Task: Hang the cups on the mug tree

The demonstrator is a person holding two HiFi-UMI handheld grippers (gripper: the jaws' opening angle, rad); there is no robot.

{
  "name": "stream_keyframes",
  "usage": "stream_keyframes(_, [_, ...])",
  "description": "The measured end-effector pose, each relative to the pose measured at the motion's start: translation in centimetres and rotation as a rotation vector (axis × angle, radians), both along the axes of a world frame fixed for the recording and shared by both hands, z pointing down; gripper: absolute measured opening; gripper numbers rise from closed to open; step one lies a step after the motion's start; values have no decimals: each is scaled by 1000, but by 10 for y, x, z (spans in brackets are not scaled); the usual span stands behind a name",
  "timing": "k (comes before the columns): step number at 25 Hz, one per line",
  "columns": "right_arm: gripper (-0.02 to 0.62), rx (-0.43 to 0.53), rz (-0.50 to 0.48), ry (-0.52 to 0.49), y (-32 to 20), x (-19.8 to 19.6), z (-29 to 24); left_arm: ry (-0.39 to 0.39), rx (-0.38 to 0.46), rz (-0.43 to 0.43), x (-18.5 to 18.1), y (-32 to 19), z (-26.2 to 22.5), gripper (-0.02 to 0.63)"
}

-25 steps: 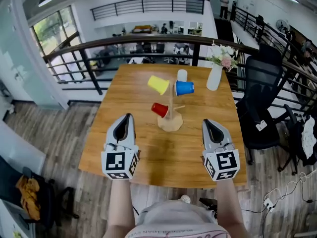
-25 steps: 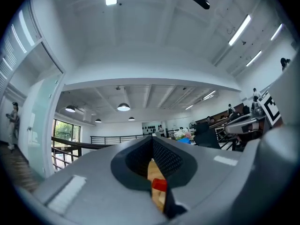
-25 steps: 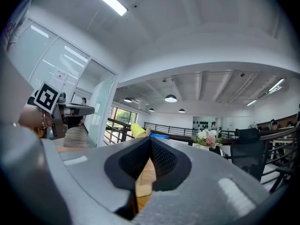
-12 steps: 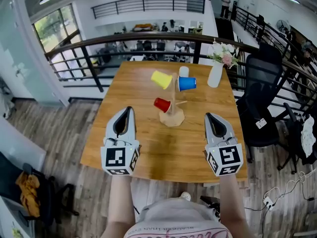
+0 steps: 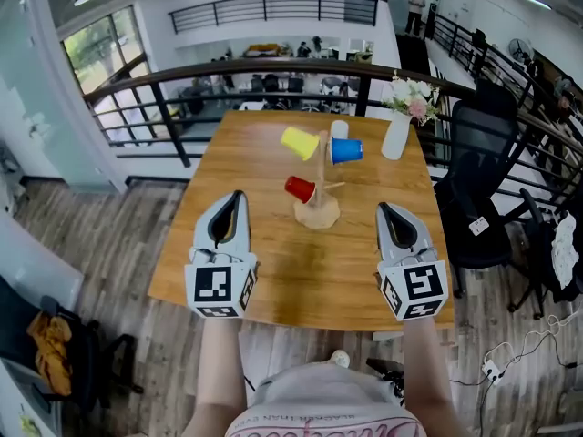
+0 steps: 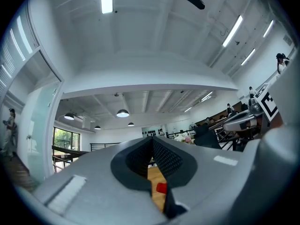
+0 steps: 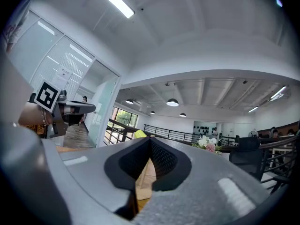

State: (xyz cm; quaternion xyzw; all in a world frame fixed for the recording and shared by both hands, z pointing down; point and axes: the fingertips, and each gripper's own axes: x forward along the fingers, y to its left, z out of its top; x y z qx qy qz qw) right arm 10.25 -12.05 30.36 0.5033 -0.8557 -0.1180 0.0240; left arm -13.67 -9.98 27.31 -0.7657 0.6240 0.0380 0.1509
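1. Well, both tools are idle. The left gripper has its jaws pressed together w/ nothing between them; the right gripper is likewise closed & empty. In the head view both show over the near half of the brown wooden table, one toward the left edge, the other toward the right edge.
2. The pale wooden mug tree stands about mid-table, a bit toward the far edge. The yellow plastic cup, blue plastic cup & red plastic cup hang on its pegs.
3. A small white cup sits just behind the trunk; can't tell if it is hung or standing. If hung, the job looks done.
4. Risks, as I judge them:
   - A reach for the white cup passes close to the blue & yellow cups, so a nudge could slip them off their short pegs.
   - The tree is slim w/ a small round base, so a sideways knock could tip it.
   - The tall white ceramic vase w/ flowers, near the far right corner, could topple if the right gripper swings wide.
5. Materials:
   - The cups are smooth, light & tapered, prob. slippery.
   - The jaw pads are dark & dimpled.
   - The tabletop is a flat, grained board.
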Motion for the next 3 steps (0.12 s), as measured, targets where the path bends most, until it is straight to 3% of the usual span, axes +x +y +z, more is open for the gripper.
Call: stream_keyframes(3, [0, 8, 0, 1, 1, -3, -2, -5, 13, -1, -2, 0, -6, 17])
